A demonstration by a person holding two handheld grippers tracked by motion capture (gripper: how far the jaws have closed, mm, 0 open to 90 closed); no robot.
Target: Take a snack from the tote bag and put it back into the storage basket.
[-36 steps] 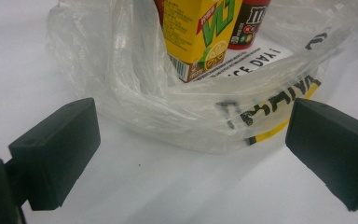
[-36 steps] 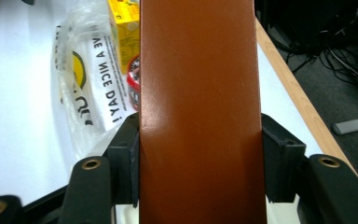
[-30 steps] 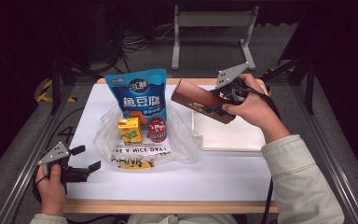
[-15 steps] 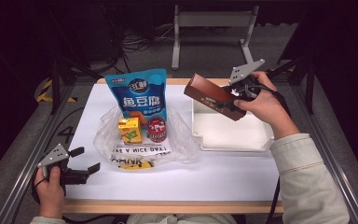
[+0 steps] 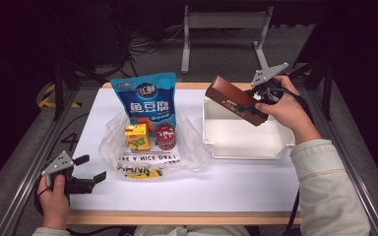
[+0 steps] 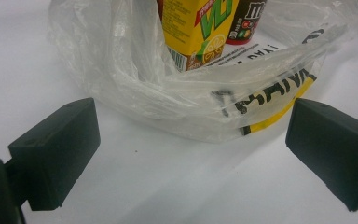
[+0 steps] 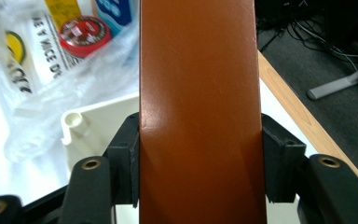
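Right gripper (image 5: 256, 101) is clamped on the brown box (image 5: 236, 100), which is pinched flat between its pads and hangs tilted over the white tray's (image 5: 246, 150) back edge. I'd level it and lower slowly; probably no contact yet. Left gripper (image 5: 91, 169) rests open near the bag (image 5: 187, 142).

light: bright on table (image 5: 236, 182), dark surroundings | glare: brown box (image 7: 168, 122) | blur: slight
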